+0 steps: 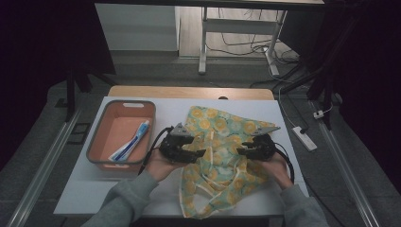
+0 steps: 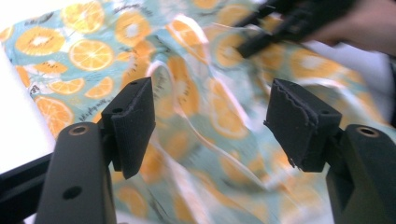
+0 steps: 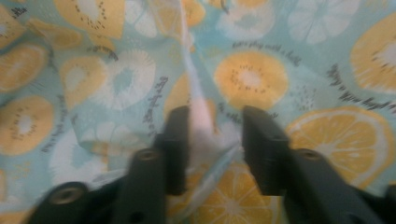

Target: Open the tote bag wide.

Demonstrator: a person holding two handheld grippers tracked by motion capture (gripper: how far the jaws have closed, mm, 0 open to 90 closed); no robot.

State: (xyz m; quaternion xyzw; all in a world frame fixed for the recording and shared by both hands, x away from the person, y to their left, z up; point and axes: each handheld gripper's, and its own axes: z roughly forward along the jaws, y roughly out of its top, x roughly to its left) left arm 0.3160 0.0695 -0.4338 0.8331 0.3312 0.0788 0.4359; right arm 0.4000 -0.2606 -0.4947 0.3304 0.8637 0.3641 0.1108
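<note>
Counter (image 1: 265,106) white, with a wood strip along its far edge. Cloth (image 1: 222,156) printed with orange slices on a teal ground lies crumpled across the middle and right of it, one end hanging over the near edge. In the left claw view the cloth (image 2: 196,93) shows folds and white trim; in the right claw view the cloth (image 3: 252,74) is close up, with small printed lettering.

Basket (image 1: 101,125), orange with a grey rim, sits at the left of counter, just beside the cloth. Tube (image 1: 130,142), white and blue with a red band near the cap, lies flat inside it.

Left claw (image 1: 198,152) held over the cloth's left part, jaws spread wide, nothing between them; same in its own view, left claw (image 2: 210,126) released above the fabric. Right claw (image 1: 241,151) sits on the cloth's right part, tips pointing left toward the other claw. In its own view the right claw (image 3: 215,144) has jaws partly apart with a raised white-trimmed fold between them; cannot tell if it is pinched. Grey sleeves enter from the bottom.
</note>
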